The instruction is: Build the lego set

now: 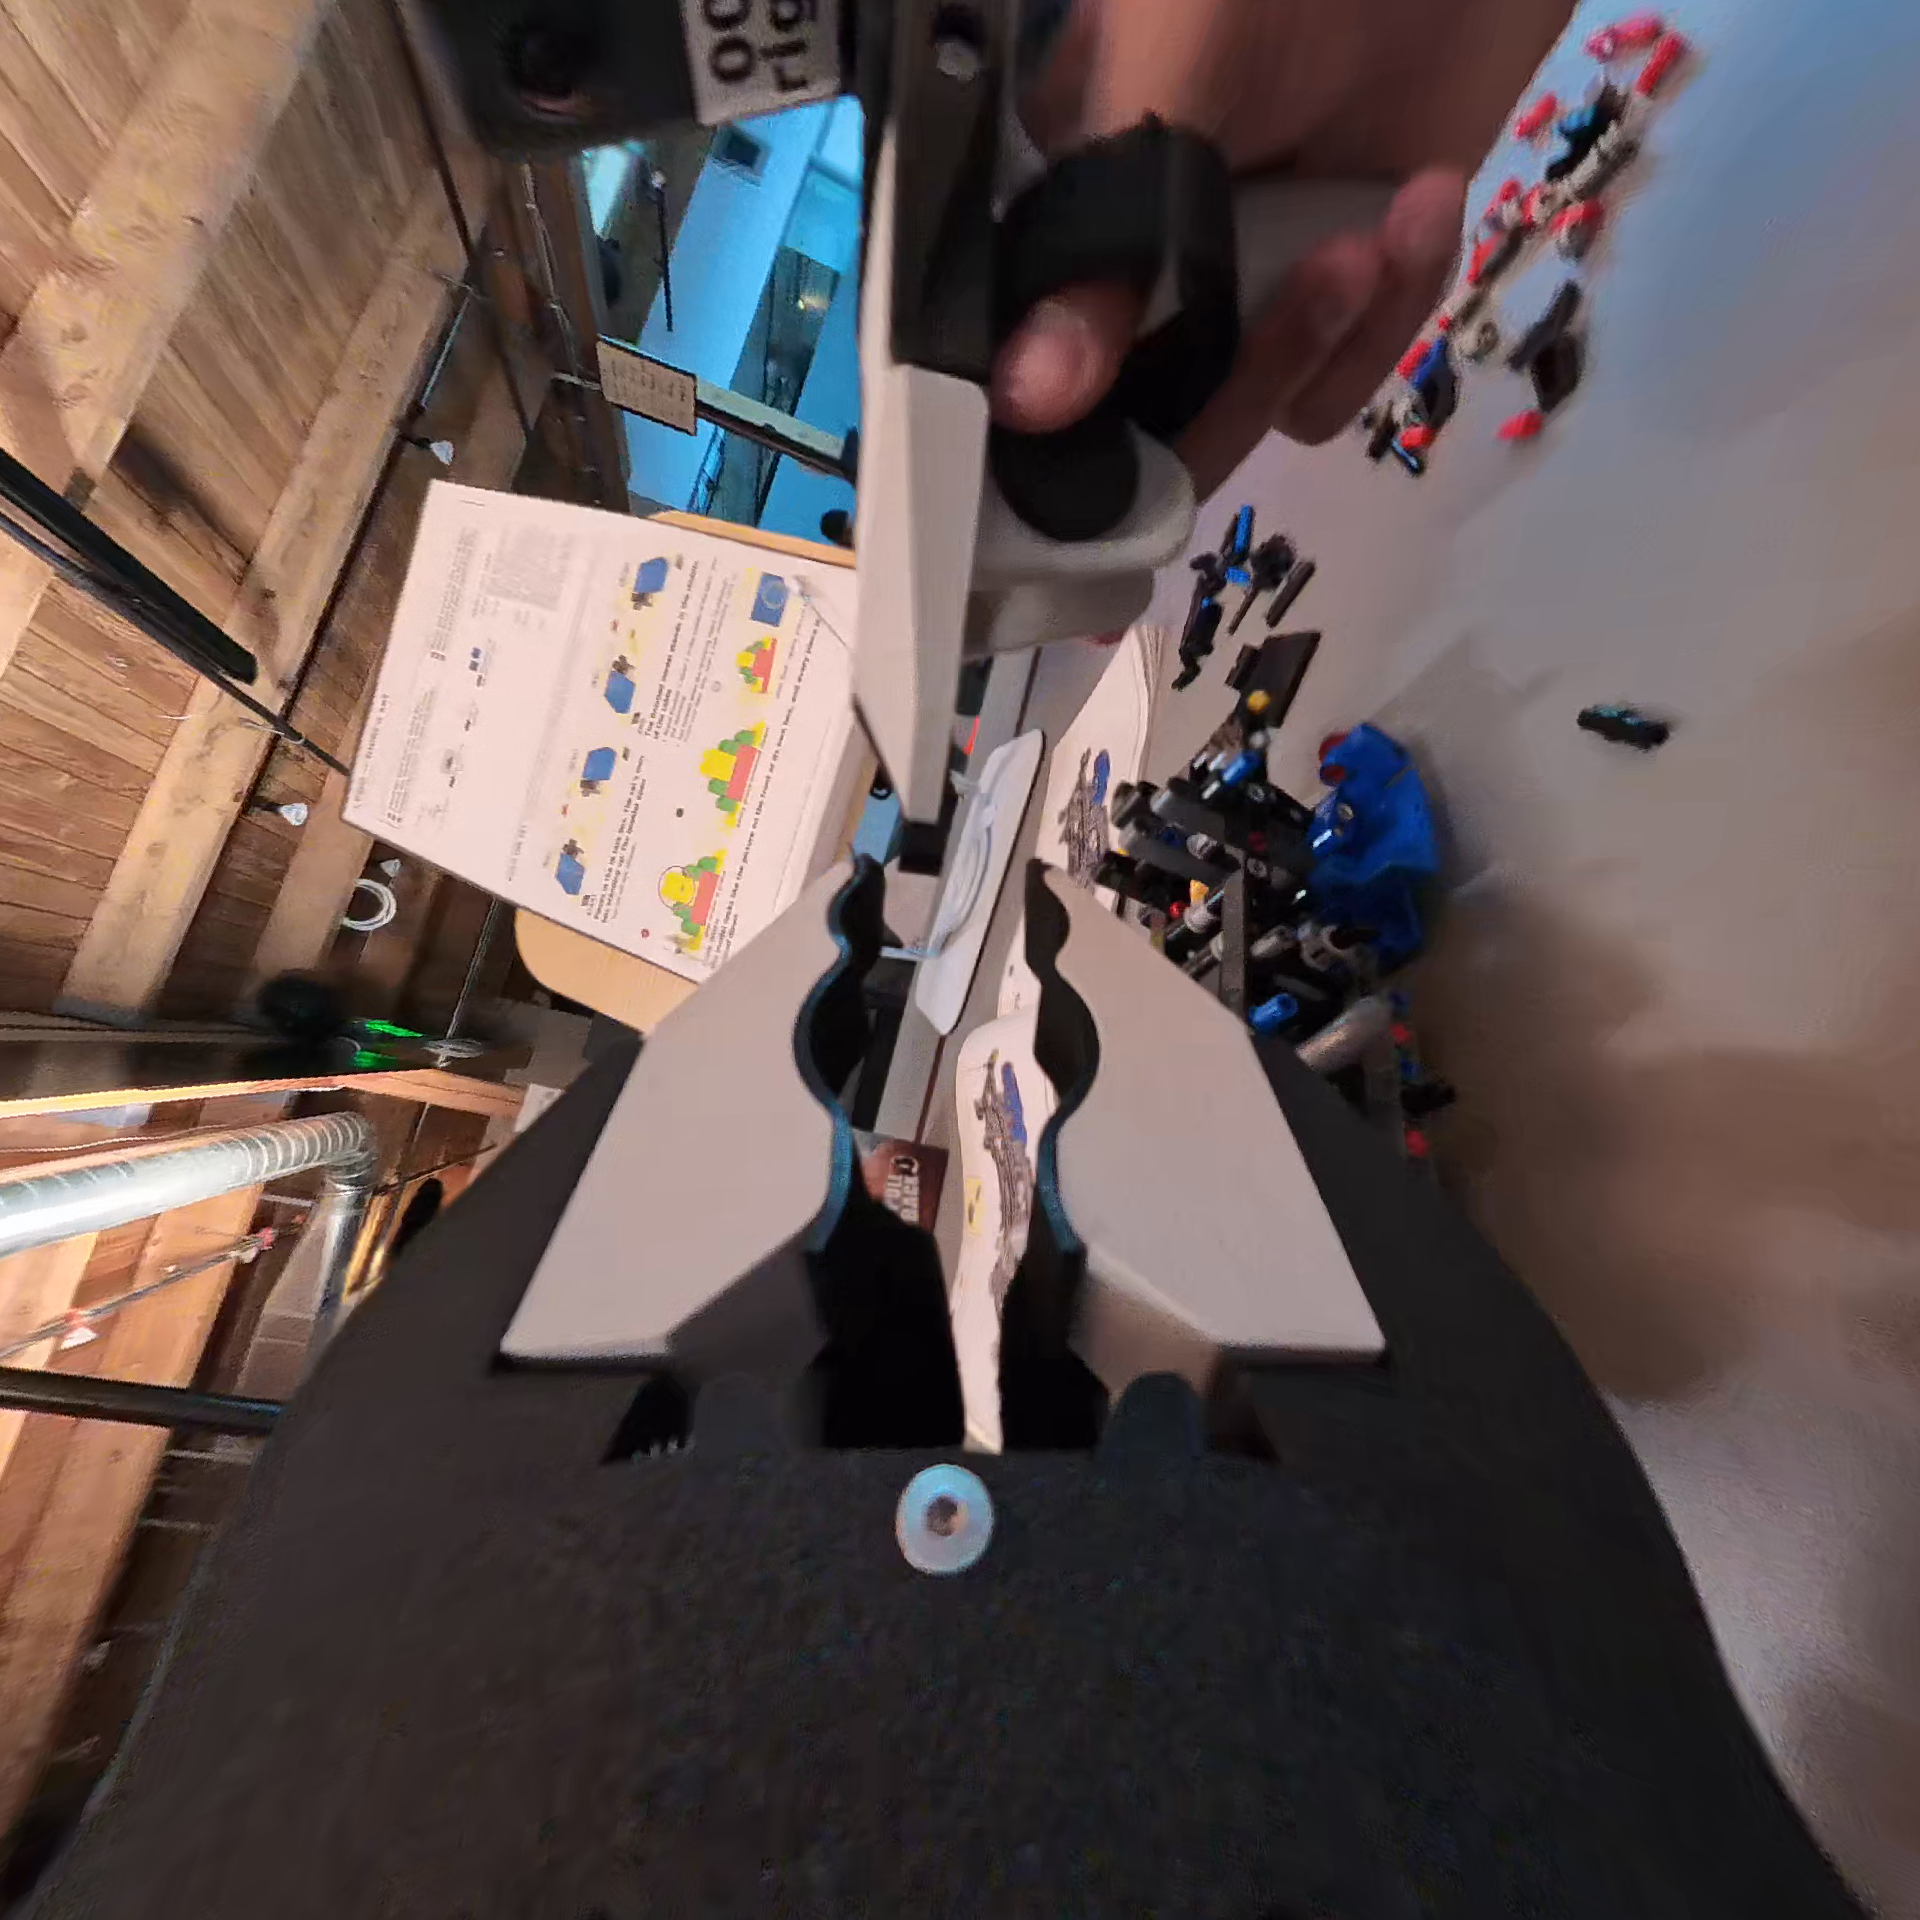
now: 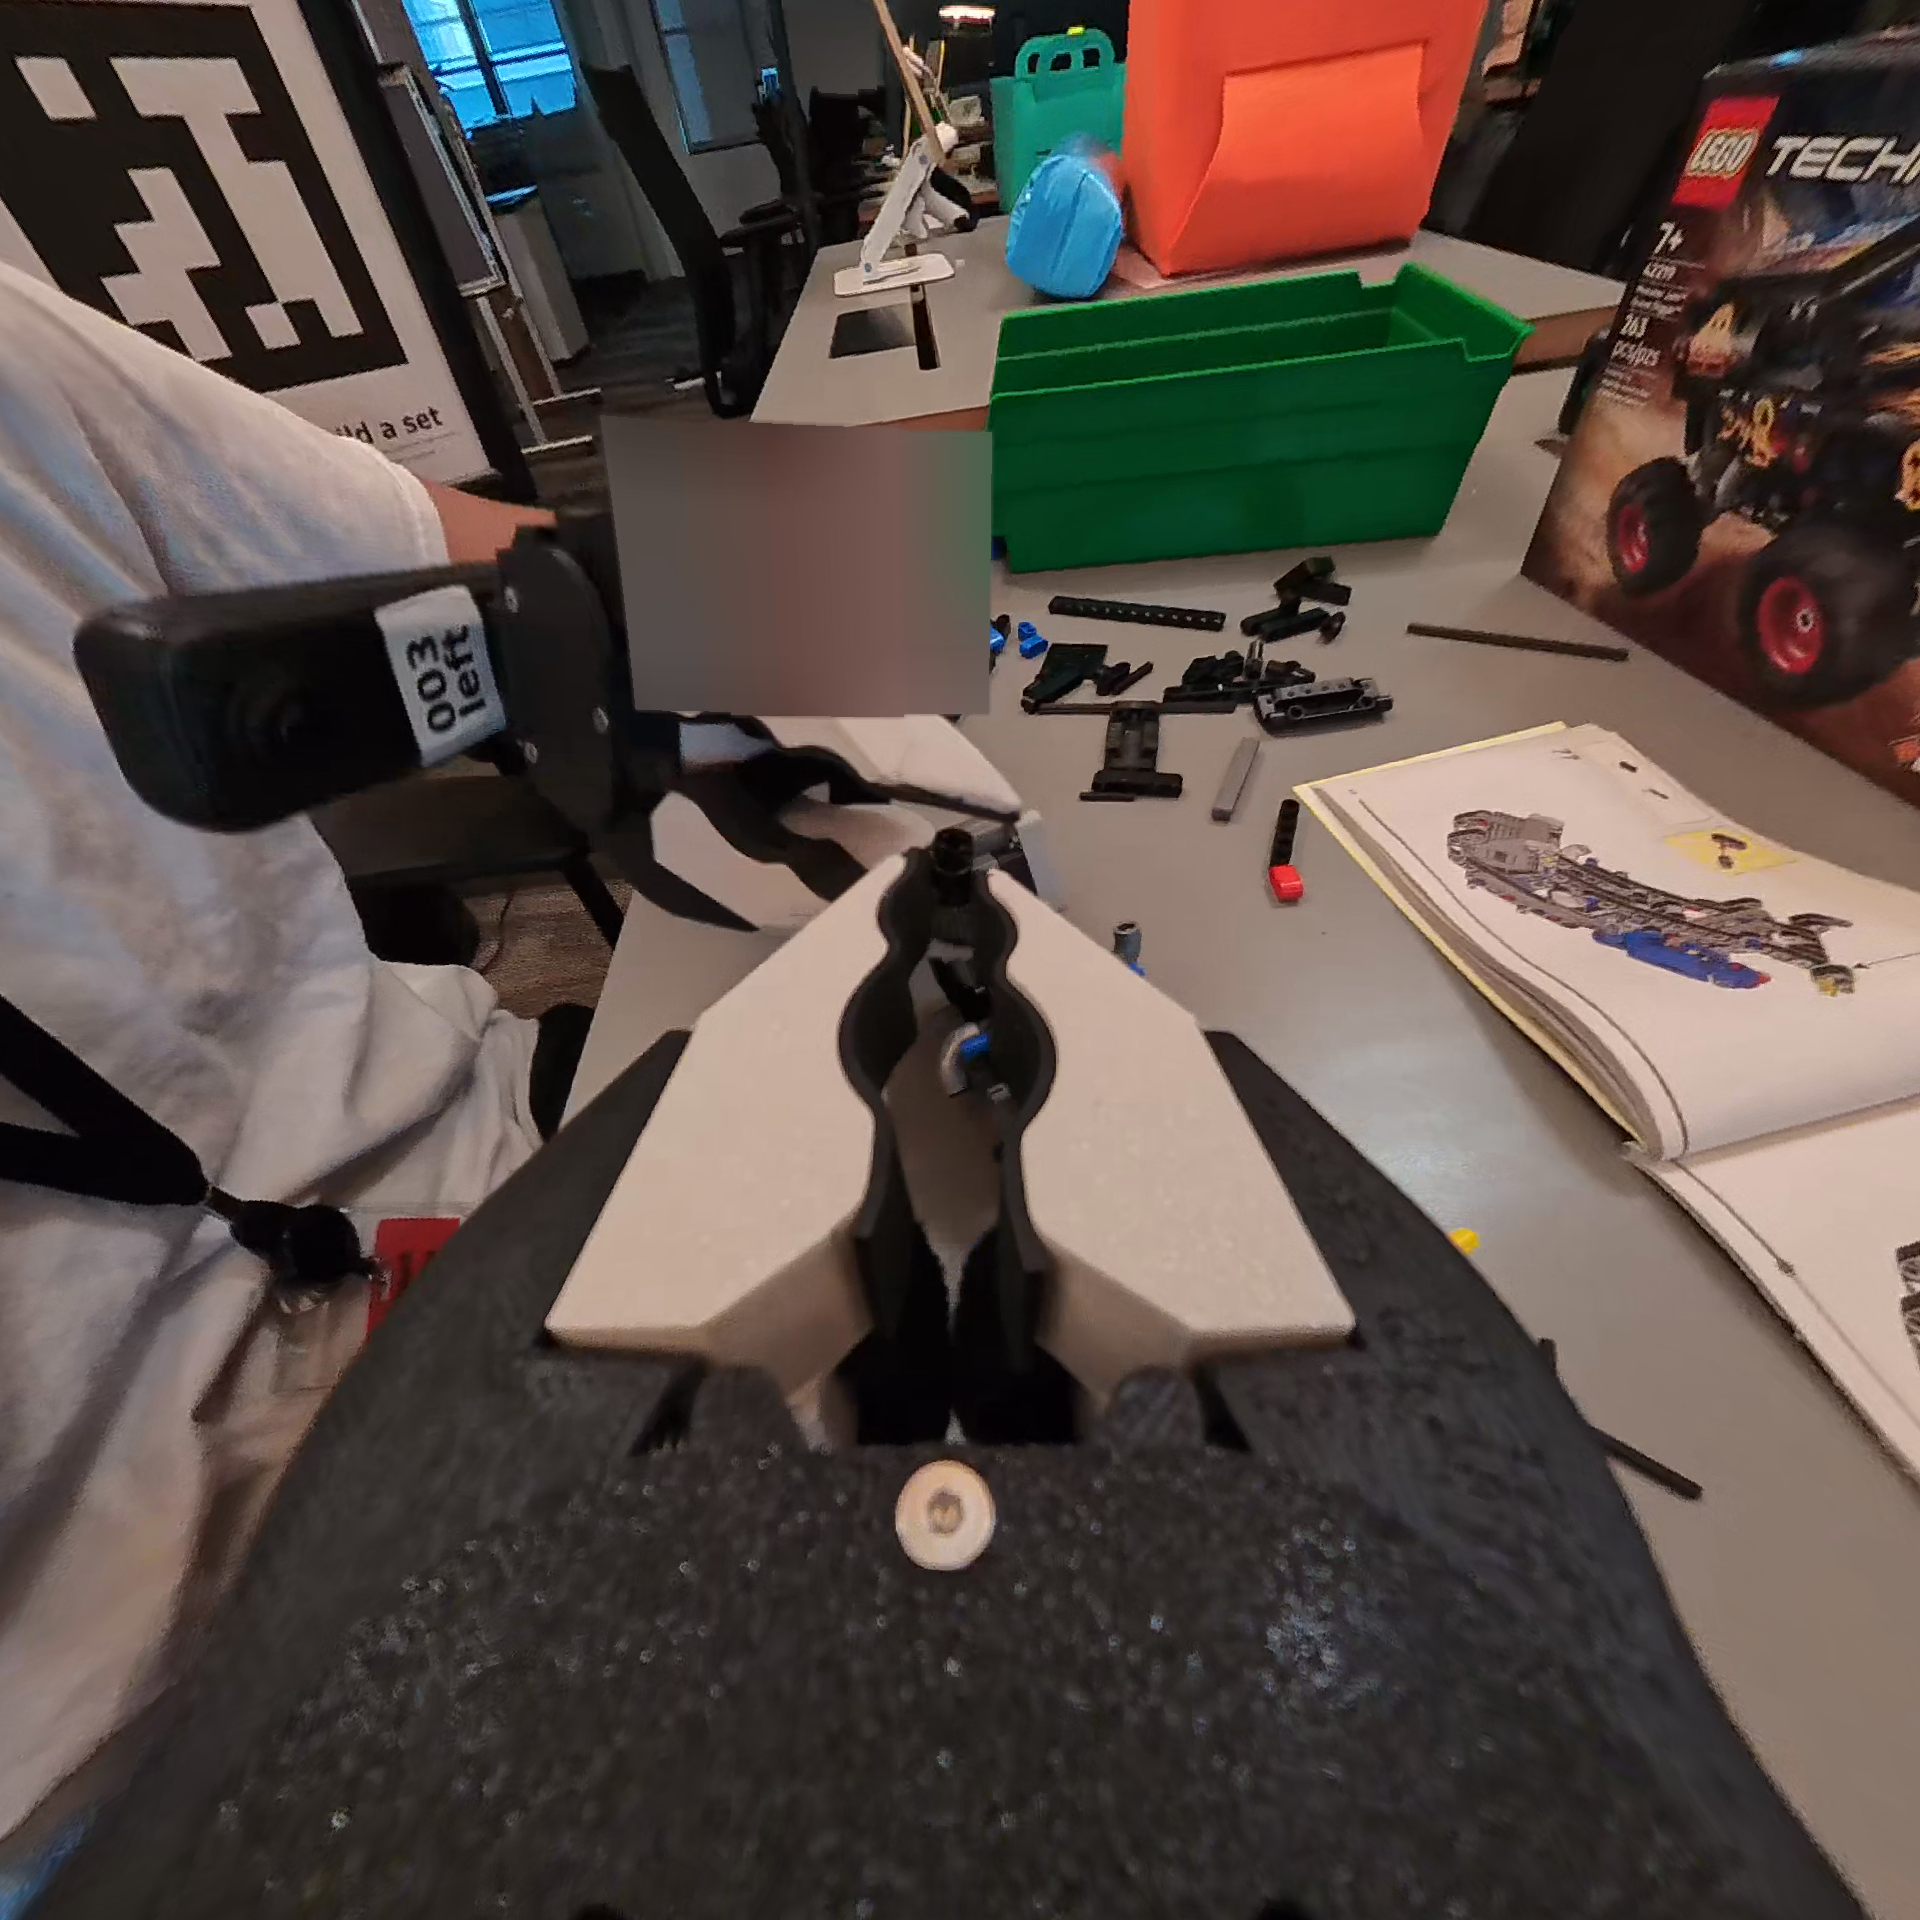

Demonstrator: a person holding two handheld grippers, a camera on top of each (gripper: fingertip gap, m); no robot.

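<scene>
While the right gripper [image 2: 948, 883] is hovering low over the near edge of the grey tabletop [image 2: 1351, 1091], its fingers are pinching a small black pin-like Technic piece [image 2: 948, 850] right at their tips, with only a sliver of gap showing behind it. That piece is looking hard, light and slick, so I'd judge a grip across its ribbed middle is the safe one; squeeze on the rounded end and it is likely popping out sideways.

Beneath the fingers a little grey and blue connector [image 2: 966, 1051] is peeking through, though whether it is joined to the pin I cannot tell.

The left gripper [image 1: 951, 883] is tilting hard on its side, its fingers standing spread with nothing between them. Just to the right of it in the left wrist view, the half-built chassis [image 1: 1226, 862] is sitting on the tabletop, a dense black frame of beams studded with pins, with a blue body panel [image 1: 1371, 831] beside it. I'd call it rigid yet brittle at the joints: take it by the long beams, not the protruding pins.

Farther off, loose black beams and axles [image 2: 1216, 675] are lying scattered near the green bin [image 2: 1247, 468], a red stud [image 2: 1285, 881] is sitting by the open instruction booklet [image 2: 1621, 914], and the set's box [image 2: 1766, 416] is standing at far right.
</scene>
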